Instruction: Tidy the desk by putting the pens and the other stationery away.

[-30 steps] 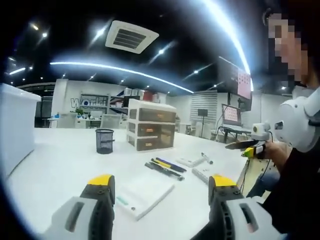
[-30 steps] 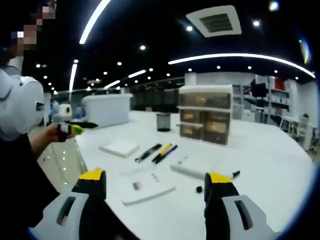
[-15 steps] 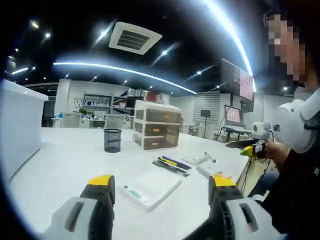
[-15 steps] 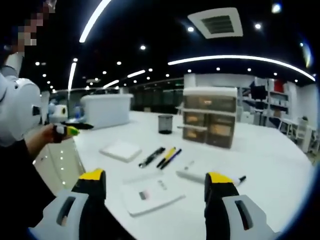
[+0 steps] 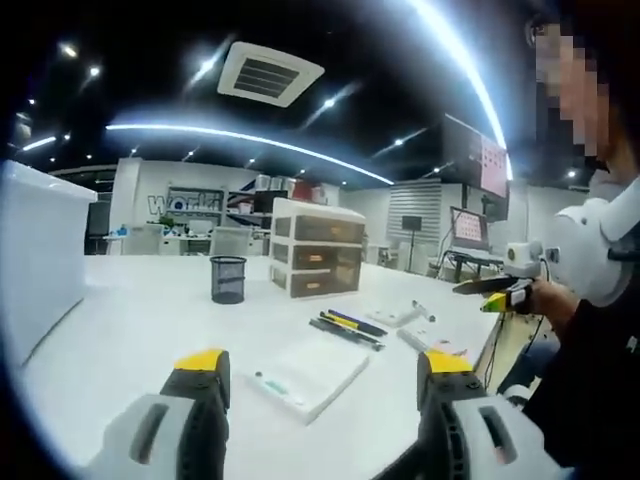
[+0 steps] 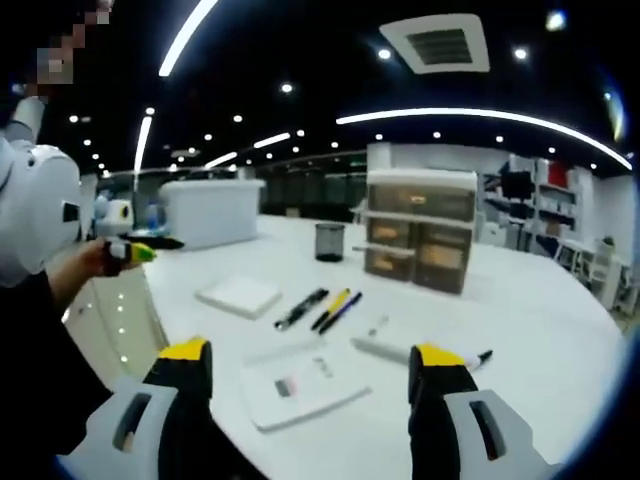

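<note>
Your left tool (image 5: 320, 368) has its yellow-tipped jaws spread wide, nothing between them, held above the near edge of the white worktop (image 5: 130, 320). Your right tool (image 6: 310, 358) is the same: jaws apart, empty, above the worktop.

Task items, left gripper view:
- white flat notepad with a small green mark (image 5: 310, 373), just ahead of the jaws.
- three dark pens, one with a yellow barrel (image 5: 345, 328), lying side by side beyond the notepad.
- white marker with a black cap (image 5: 422, 311), further right, next to a small white flat piece (image 5: 392, 318).
- black mesh pen cup (image 5: 228, 279), upright, mid-worktop.
- translucent three-drawer plastic organiser with brown drawer fronts (image 5: 318, 262), right of the cup, well apart from the pens.
- large white plastic bin (image 5: 35, 255) at the left edge.

Right gripper view: a white card with a small printed label (image 6: 300, 384) lies between the jaws. The pens are beyond it, and another white pad (image 6: 239, 295) sits to their left. The marker lies just past the right jaw.

Each view catches the other tool off to the side in your hand (image 5: 553, 302).
</note>
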The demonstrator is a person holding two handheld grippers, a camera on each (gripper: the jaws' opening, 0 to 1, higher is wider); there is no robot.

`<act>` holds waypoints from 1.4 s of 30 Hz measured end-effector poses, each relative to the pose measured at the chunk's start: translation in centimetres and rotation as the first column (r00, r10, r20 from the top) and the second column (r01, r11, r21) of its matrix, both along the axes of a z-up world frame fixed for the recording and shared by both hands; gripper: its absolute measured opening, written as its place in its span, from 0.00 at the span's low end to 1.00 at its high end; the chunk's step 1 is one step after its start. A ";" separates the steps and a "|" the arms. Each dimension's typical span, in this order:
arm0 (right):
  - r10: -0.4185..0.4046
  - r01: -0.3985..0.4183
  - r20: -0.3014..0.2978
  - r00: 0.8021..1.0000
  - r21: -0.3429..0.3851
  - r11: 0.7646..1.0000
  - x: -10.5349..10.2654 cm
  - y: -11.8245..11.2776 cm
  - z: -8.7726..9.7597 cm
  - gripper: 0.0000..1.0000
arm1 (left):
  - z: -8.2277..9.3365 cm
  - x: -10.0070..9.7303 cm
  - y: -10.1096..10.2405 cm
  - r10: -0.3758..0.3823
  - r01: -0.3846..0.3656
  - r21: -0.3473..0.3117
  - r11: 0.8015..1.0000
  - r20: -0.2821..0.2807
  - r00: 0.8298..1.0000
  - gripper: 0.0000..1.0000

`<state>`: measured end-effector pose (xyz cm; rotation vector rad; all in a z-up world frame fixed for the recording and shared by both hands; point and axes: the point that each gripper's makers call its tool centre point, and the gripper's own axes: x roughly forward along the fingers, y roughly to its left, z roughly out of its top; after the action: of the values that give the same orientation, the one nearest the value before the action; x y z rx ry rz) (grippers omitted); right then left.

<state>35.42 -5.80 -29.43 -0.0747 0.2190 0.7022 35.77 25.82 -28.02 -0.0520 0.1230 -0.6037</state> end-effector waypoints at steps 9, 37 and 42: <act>0.005 -0.005 -0.007 1.000 0.004 1.000 0.2 -0.3 -0.4 0.76 | 2.0 1.9 -0.6 -0.048 0.045 0.103 0.994 0.026 0.998 0.76; -0.040 0.040 -0.004 0.999 0.050 0.998 -0.7 -3.2 -1.1 0.75 | 6.3 13.4 -4.8 -0.308 0.297 0.485 0.822 -0.058 0.949 0.75; -0.060 0.060 0.003 0.998 0.055 0.997 -1.0 -4.1 -1.0 0.75 | 5.6 15.0 -5.9 -0.326 0.341 0.532 0.775 -0.127 0.937 0.75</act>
<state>34.44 -9.93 -30.47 -0.0171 0.1961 0.6475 50.79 19.96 -22.37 0.5350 0.3356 -0.9072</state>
